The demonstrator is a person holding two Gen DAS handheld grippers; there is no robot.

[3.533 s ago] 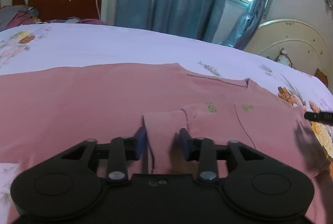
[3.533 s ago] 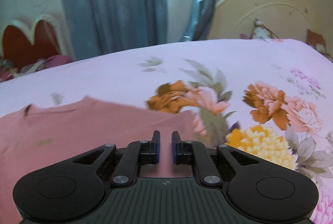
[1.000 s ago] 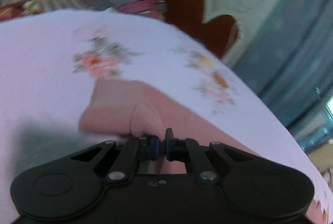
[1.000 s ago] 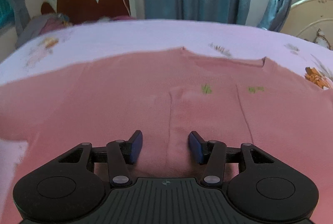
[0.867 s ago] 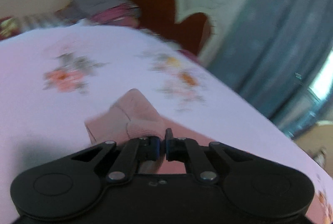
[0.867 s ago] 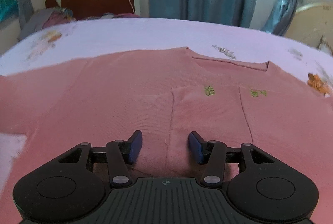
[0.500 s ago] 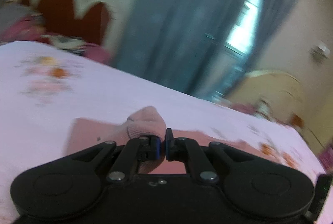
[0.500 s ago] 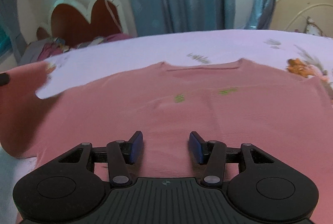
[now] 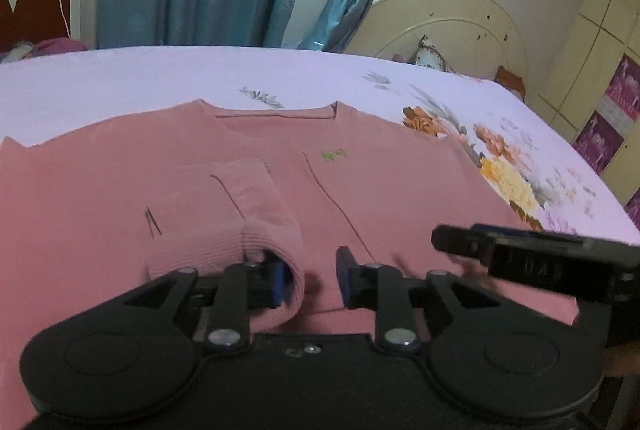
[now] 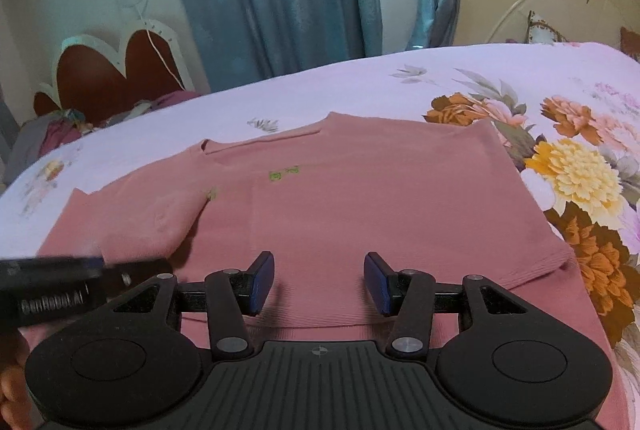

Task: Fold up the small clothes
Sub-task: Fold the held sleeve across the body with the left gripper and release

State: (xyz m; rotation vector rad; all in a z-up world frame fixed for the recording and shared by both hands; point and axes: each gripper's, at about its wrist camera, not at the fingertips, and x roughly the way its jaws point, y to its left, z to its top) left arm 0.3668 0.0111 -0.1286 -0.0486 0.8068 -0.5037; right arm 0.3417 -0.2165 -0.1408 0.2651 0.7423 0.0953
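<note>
Left tool (image 9: pixel 310 280) jaws have just been opening, sleeve cuff (image 9: pixel 272 242) slipping free at lower centre over pink sweater (image 10: pixel 360 198) on bed (image 10: pixel 360 86). Right tool (image 10: pixel 319 282) is hovering part-open, empty. Advise: release fully, lay cuff flat w/o dragging.

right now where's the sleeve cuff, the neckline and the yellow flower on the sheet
sleeve cuff (image 9: pixel 272 250), left wrist view, on the ribbed end lying by the left gripper's finger
neckline (image 9: pixel 276 117), left wrist view, on the collar band at the sweater's far edge
yellow flower (image 10: pixel 576 170), right wrist view, on its printed petals
</note>
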